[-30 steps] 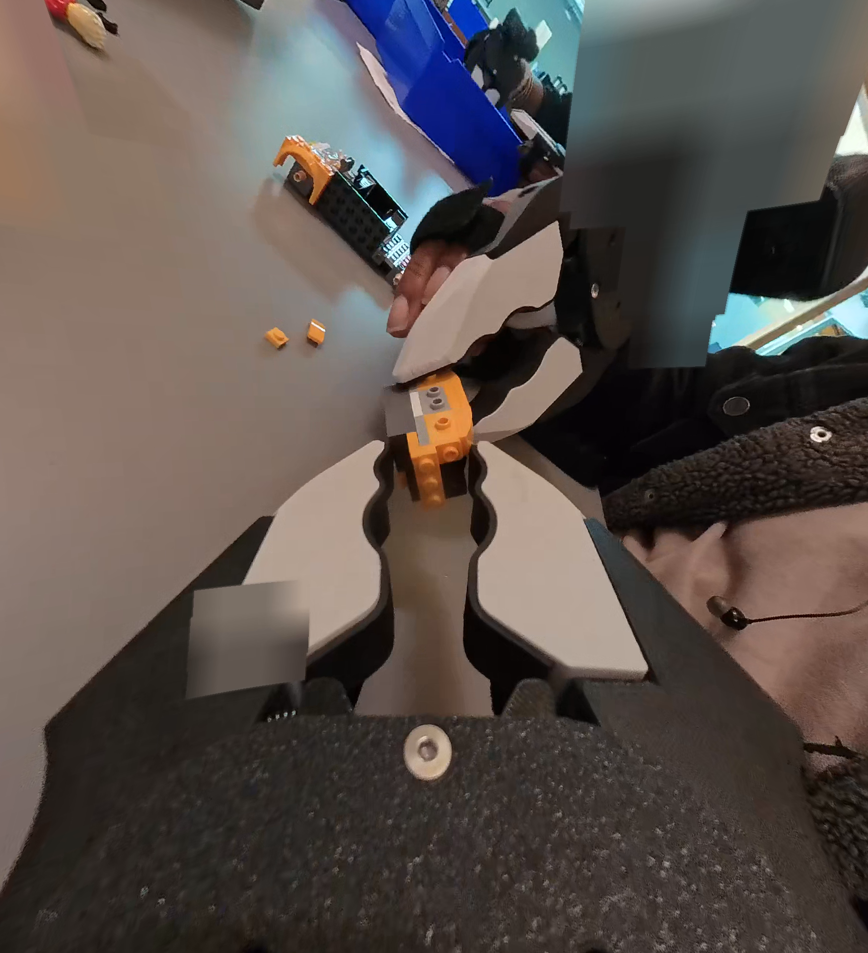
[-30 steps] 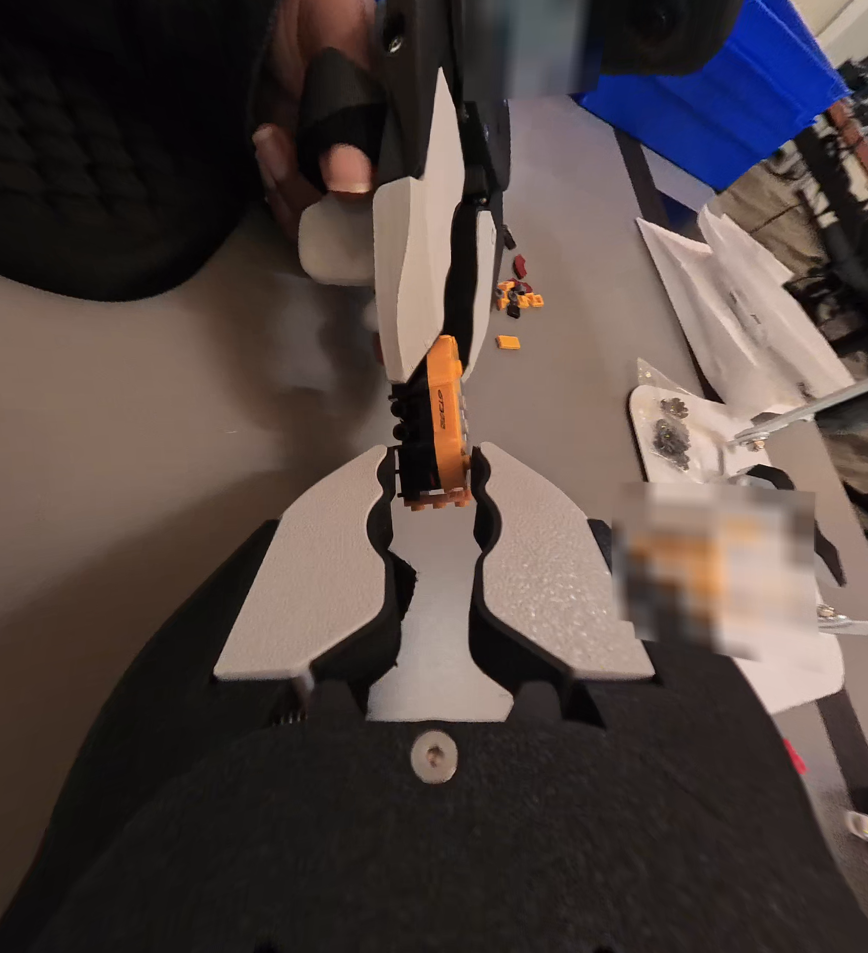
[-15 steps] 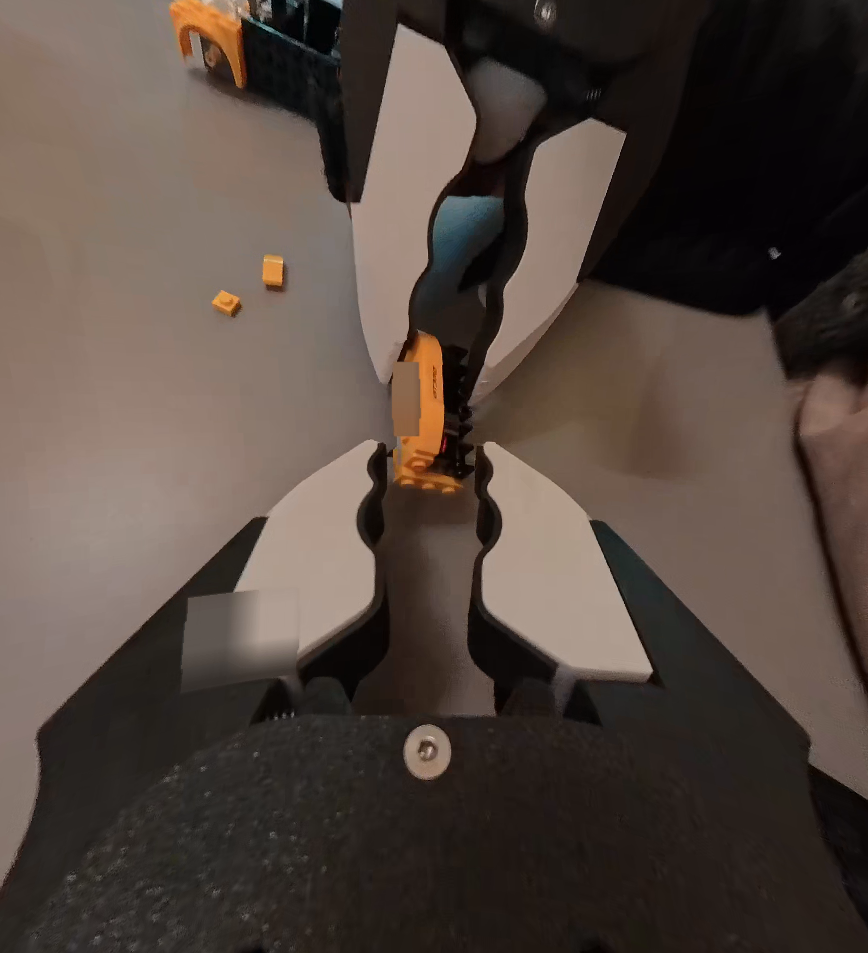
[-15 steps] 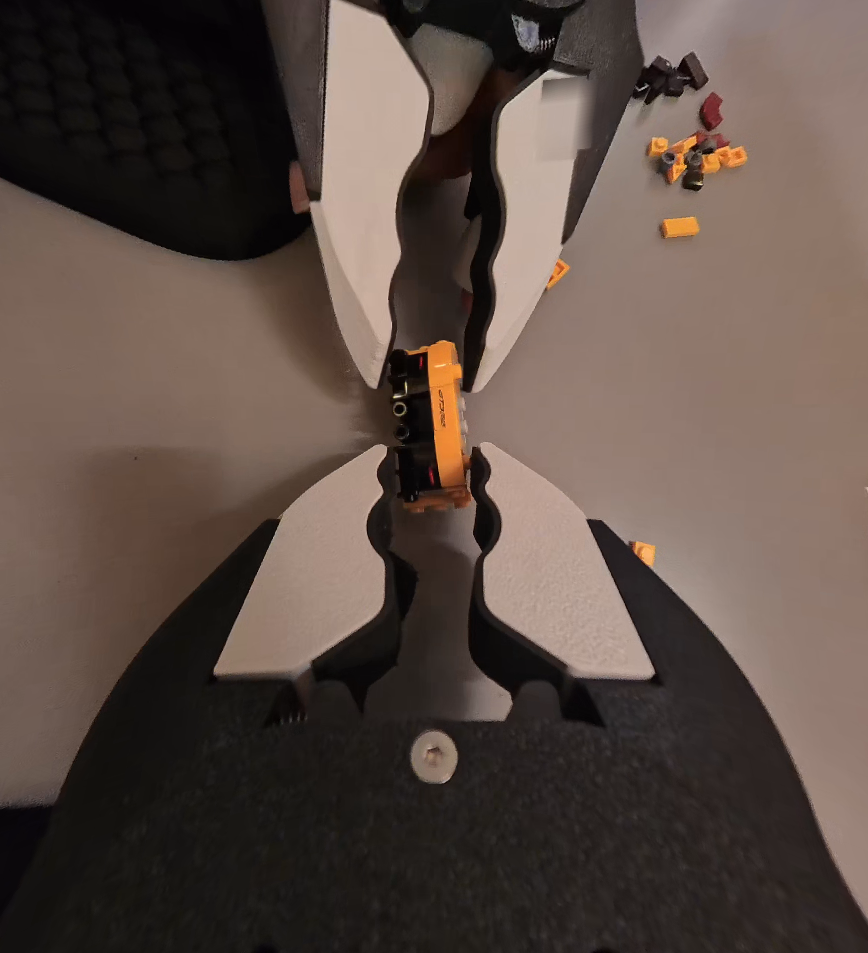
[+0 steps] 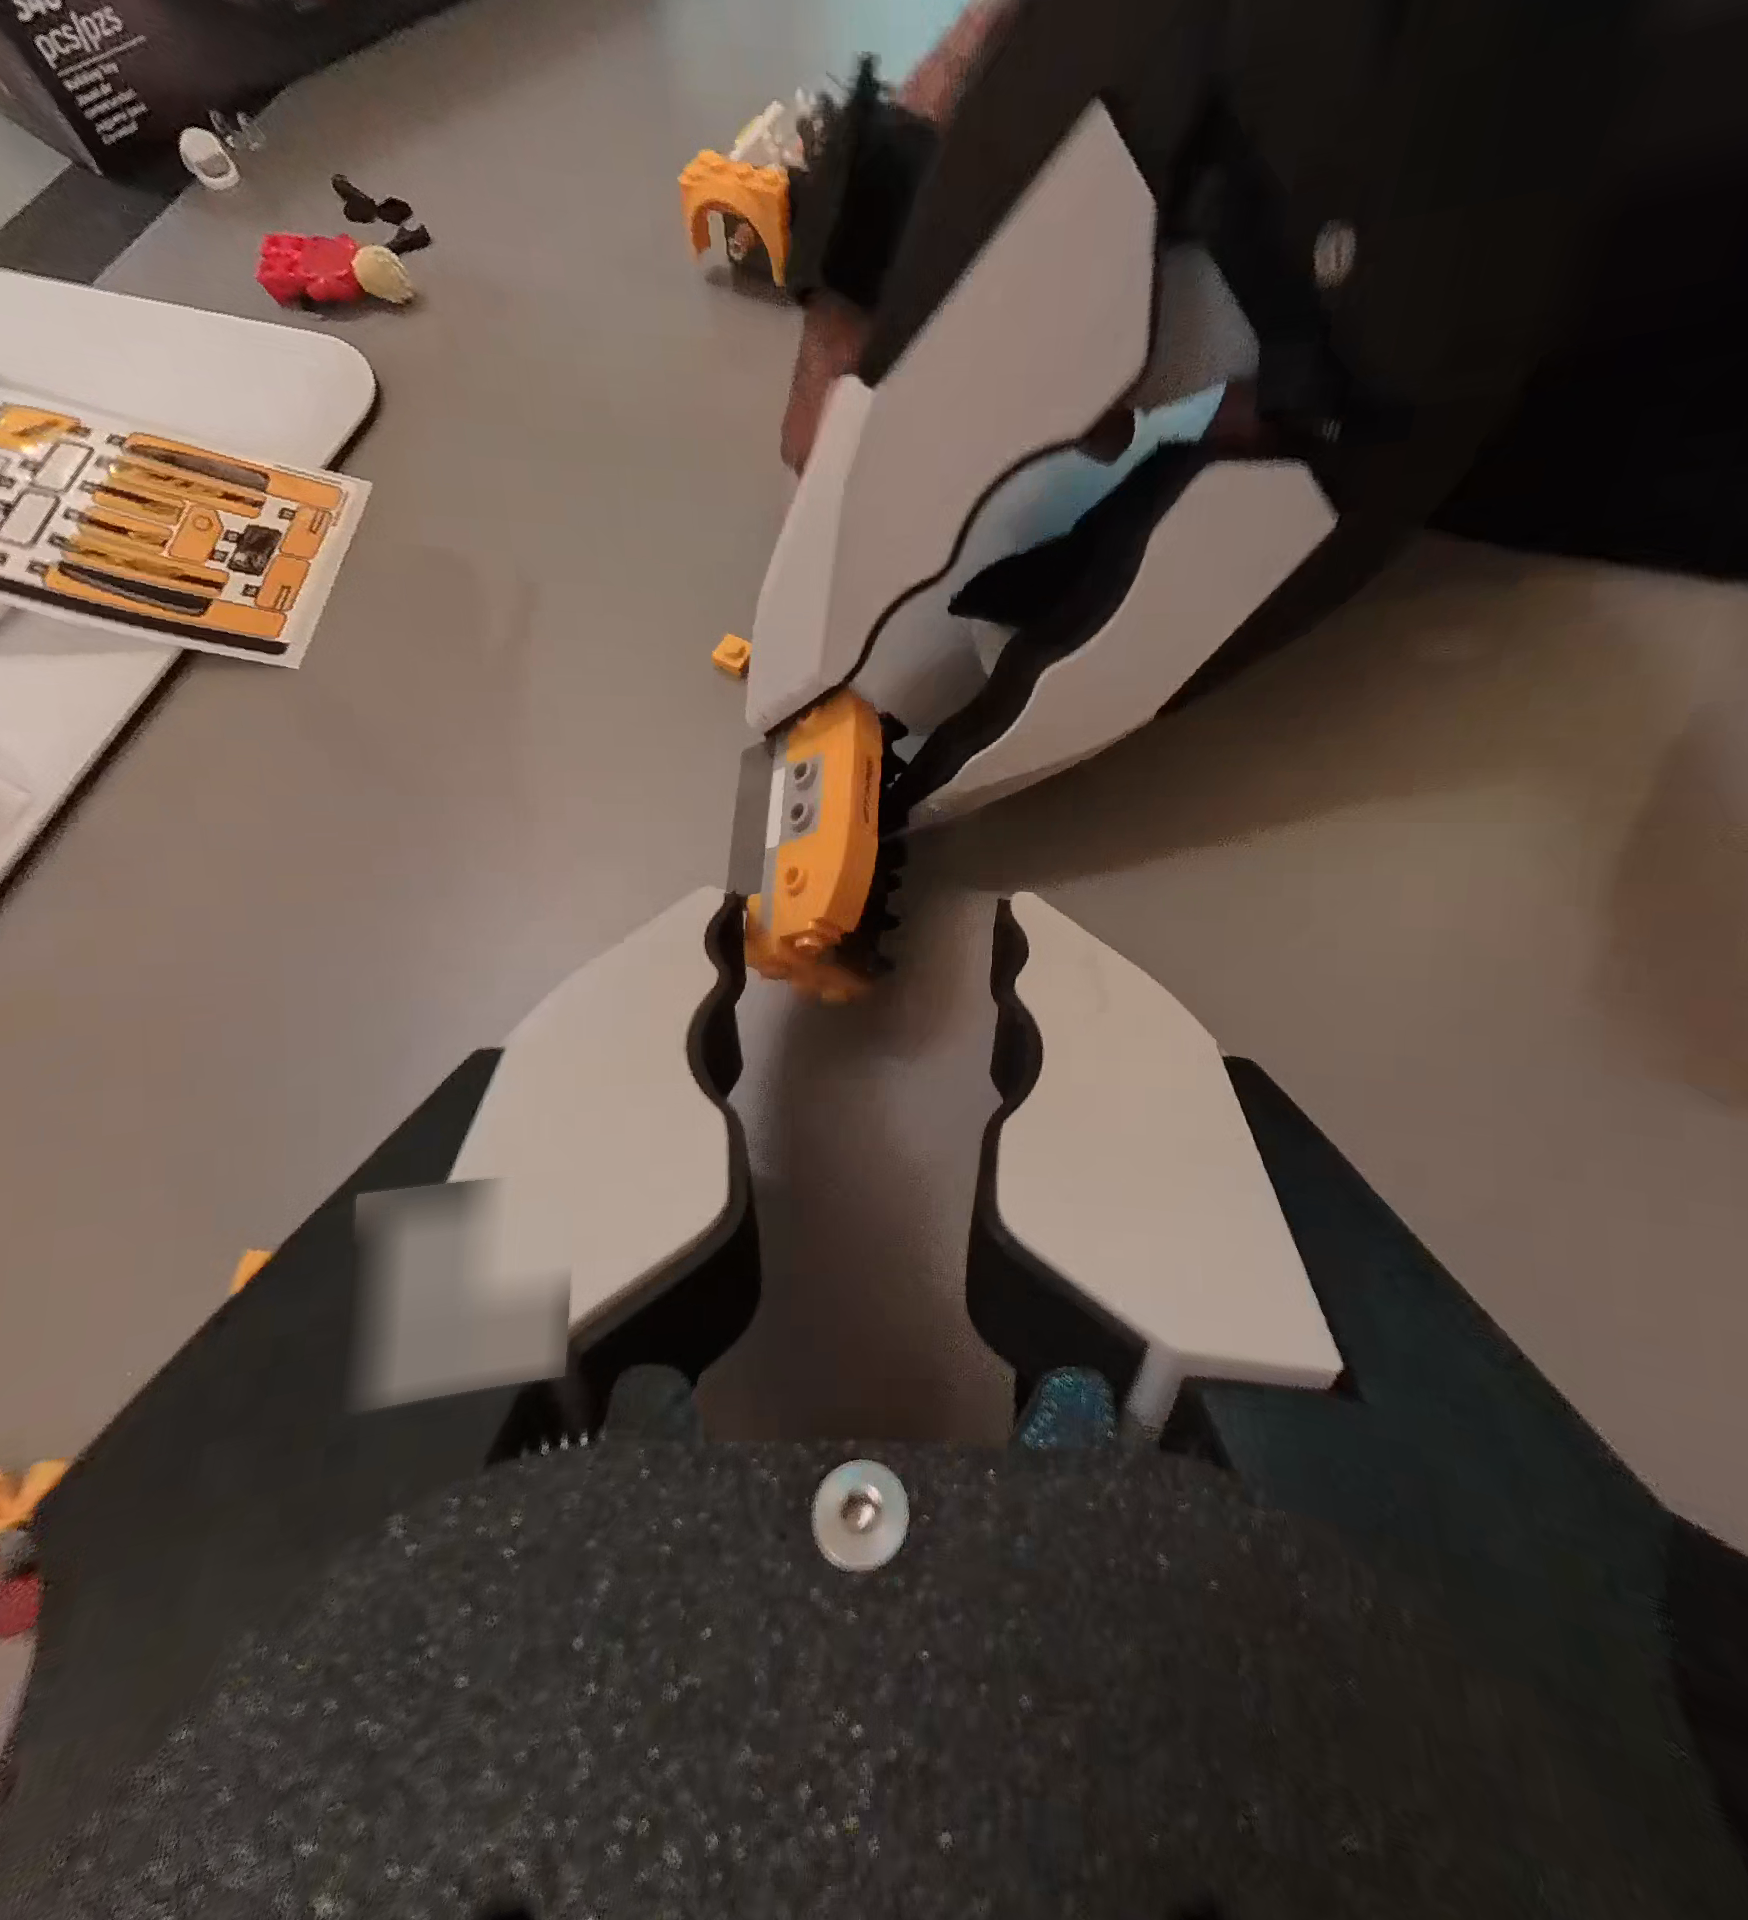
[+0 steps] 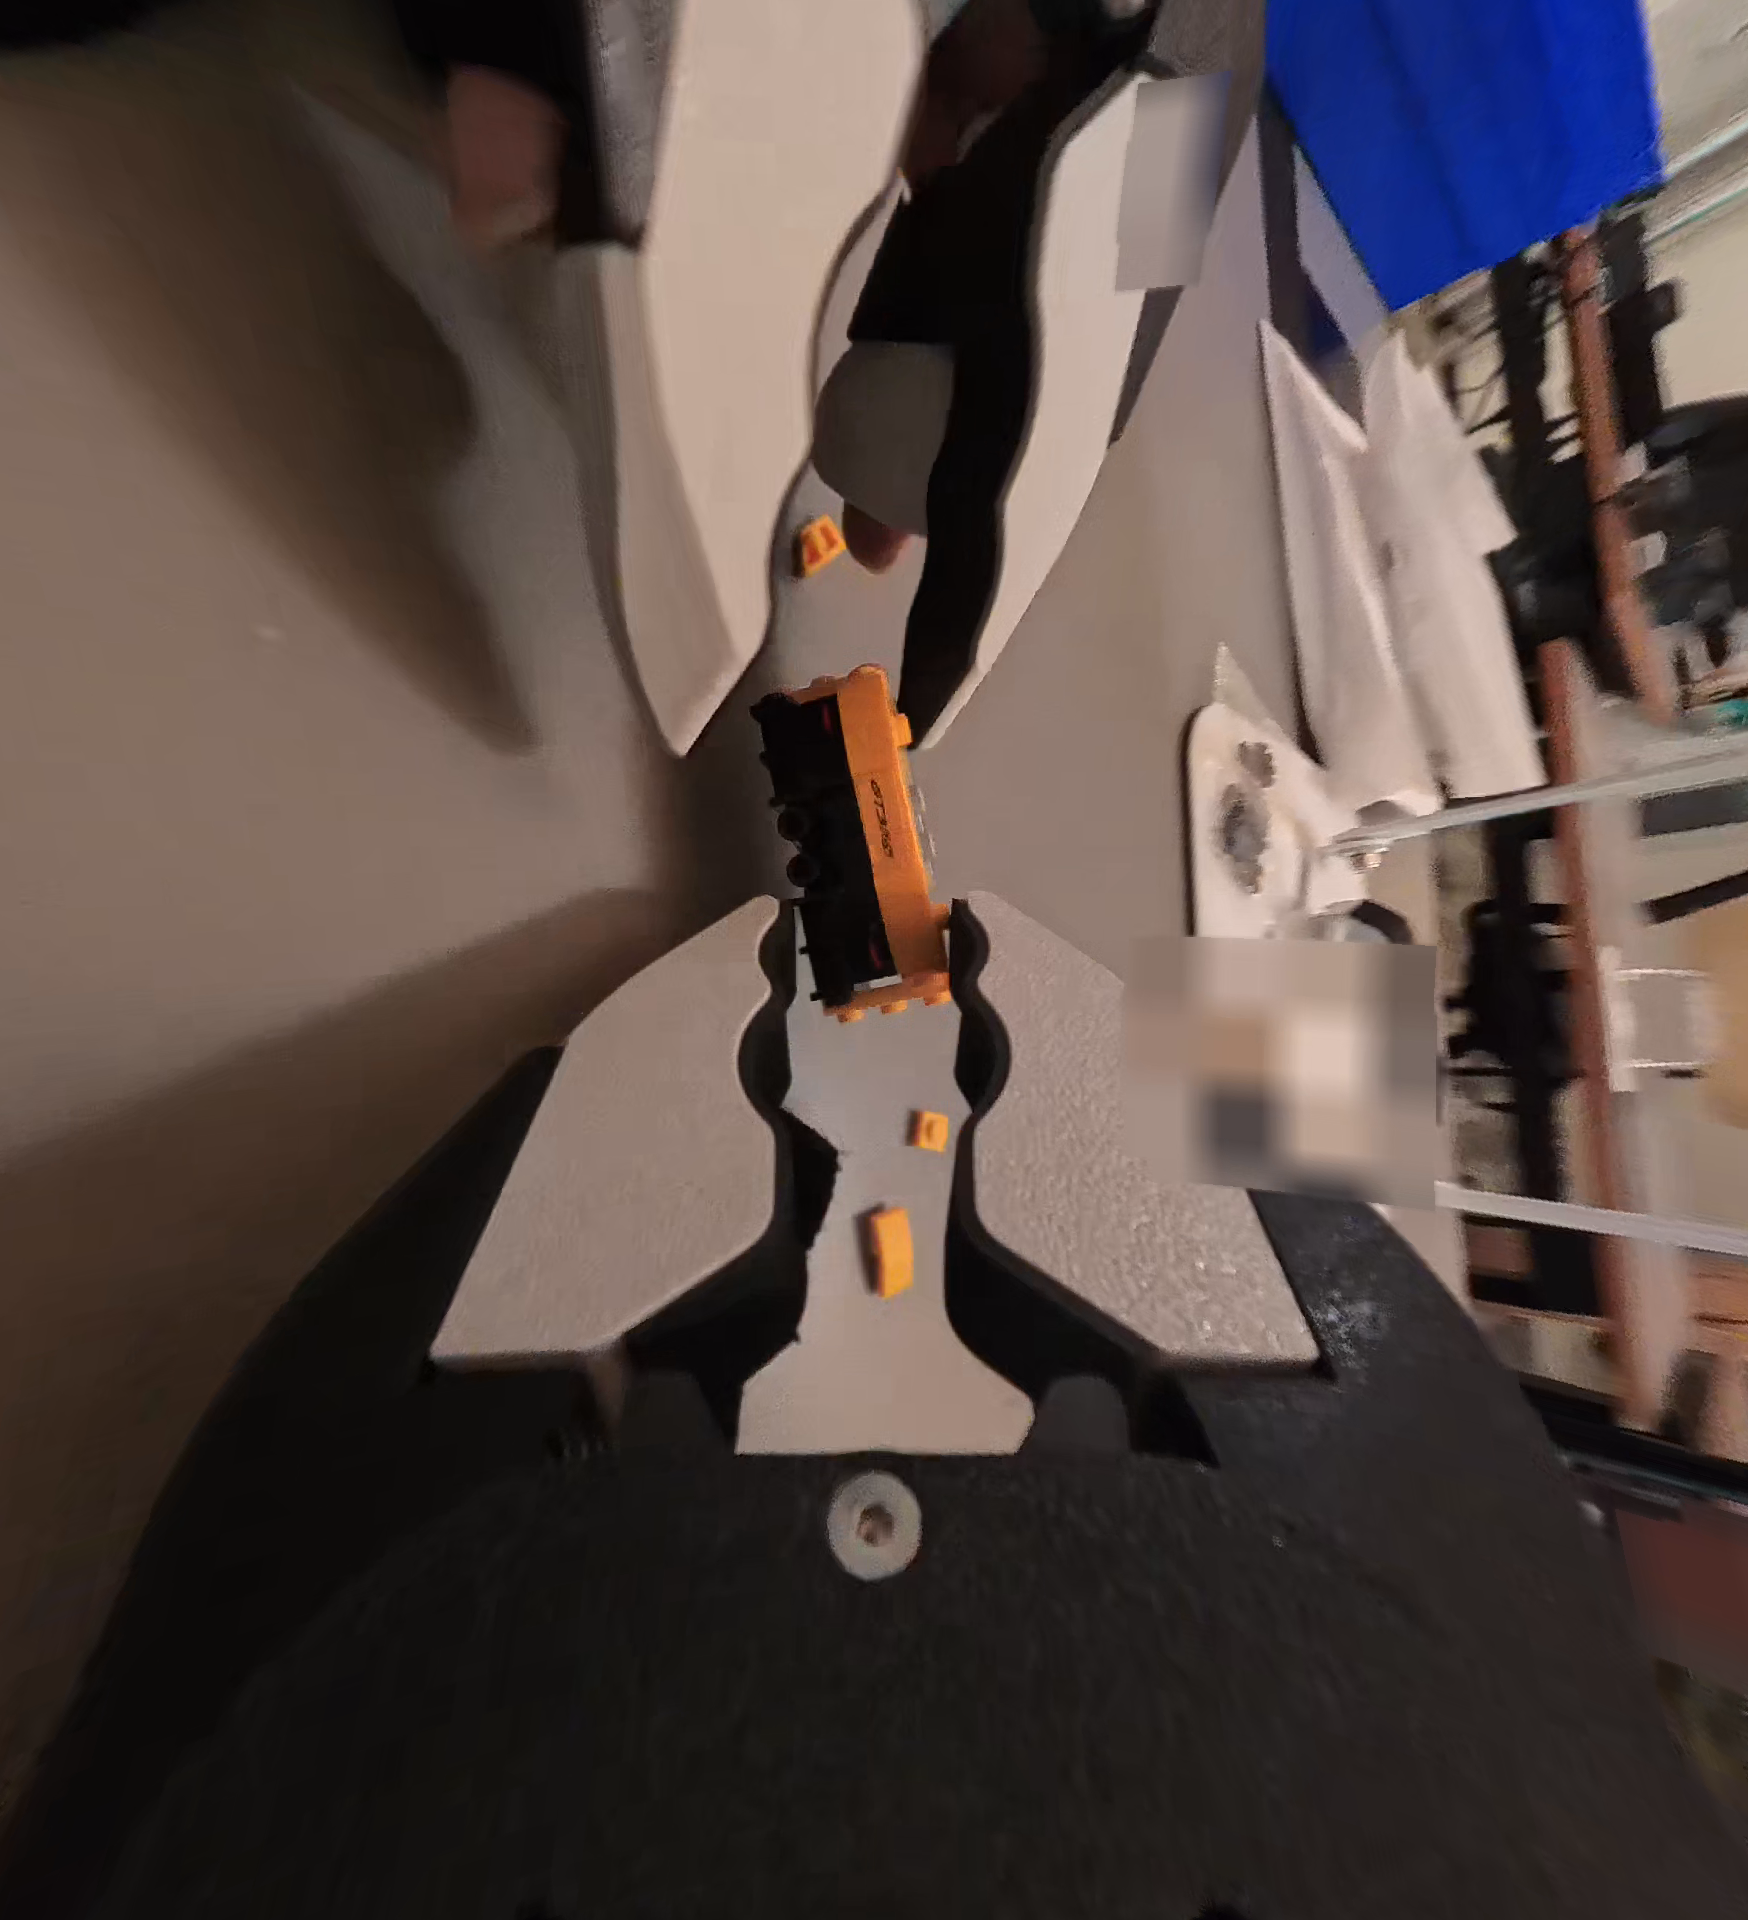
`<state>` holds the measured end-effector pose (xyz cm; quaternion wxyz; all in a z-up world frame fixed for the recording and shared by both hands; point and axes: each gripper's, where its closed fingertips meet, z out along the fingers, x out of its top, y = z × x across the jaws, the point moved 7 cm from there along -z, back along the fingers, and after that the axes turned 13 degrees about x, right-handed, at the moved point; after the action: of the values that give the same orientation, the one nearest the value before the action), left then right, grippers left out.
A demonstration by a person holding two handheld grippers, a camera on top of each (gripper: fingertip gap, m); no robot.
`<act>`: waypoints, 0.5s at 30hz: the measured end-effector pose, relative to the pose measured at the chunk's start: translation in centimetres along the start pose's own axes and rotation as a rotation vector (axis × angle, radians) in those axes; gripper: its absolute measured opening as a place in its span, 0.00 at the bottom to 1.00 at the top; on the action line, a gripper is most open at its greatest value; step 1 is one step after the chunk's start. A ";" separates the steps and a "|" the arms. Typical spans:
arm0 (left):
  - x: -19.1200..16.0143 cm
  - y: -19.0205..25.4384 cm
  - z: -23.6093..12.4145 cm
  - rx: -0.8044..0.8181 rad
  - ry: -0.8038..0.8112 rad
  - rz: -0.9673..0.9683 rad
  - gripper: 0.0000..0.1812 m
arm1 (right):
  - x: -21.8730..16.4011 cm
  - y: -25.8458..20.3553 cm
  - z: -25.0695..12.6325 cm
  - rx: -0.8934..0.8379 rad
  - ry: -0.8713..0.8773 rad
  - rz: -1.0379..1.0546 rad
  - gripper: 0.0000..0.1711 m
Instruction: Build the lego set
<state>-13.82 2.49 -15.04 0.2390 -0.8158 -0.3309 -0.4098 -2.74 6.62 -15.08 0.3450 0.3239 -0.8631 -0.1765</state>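
Left wrist view: left gripper [image 5: 865, 909] spread wide, fingers apart, only the left fingertip [image 5: 714, 914] touching the orange-and-black lego assembly [image 5: 820, 831]. Assembly pinched at its far end by the right gripper [image 5: 849, 727], above the grey table [image 5: 434, 831]. Left of the assembly, a sticker sheet [image 5: 132, 525] on a white tray [image 5: 309, 353]; just beyond, one small orange piece [image 5: 732, 656].

Right wrist view: right gripper [image 6: 870, 914] clamped on the near end of the lego assembly [image 6: 854, 831]. Left gripper [image 6: 808, 727] beyond, parted around the far end. Two small orange bricks [image 6: 891, 1247] on the table [image 6: 226, 727] nearer than the assembly.
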 end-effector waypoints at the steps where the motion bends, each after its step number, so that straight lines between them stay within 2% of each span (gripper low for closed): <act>1: -0.1 -0.2 0.0 -0.020 0.007 -0.048 0.25 | 0.0 -0.1 0.1 -0.022 -0.014 -0.038 0.16; 5: -0.3 -1.2 -0.2 -0.073 -0.001 -0.204 0.25 | 0.3 -0.3 0.1 -0.069 -0.030 -0.143 0.16; 10: -0.7 -1.0 -0.1 -0.099 -0.046 -0.223 0.15 | 1.0 -1.0 0.1 -0.068 -0.007 -0.223 0.16; 13: -0.6 -1.0 0.0 -0.045 -0.062 -0.182 0.14 | 0.6 -0.9 0.2 -0.041 0.008 -0.161 0.16; 15: -0.5 -1.3 -0.1 0.069 -0.088 -0.128 0.14 | 0.0 -0.2 -0.1 -0.004 0.036 -0.017 0.18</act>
<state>-15.02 3.17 -15.22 0.2253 -0.8014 -0.4067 -0.3762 -2.53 6.45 -15.12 0.3597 0.3335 -0.8536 -0.1754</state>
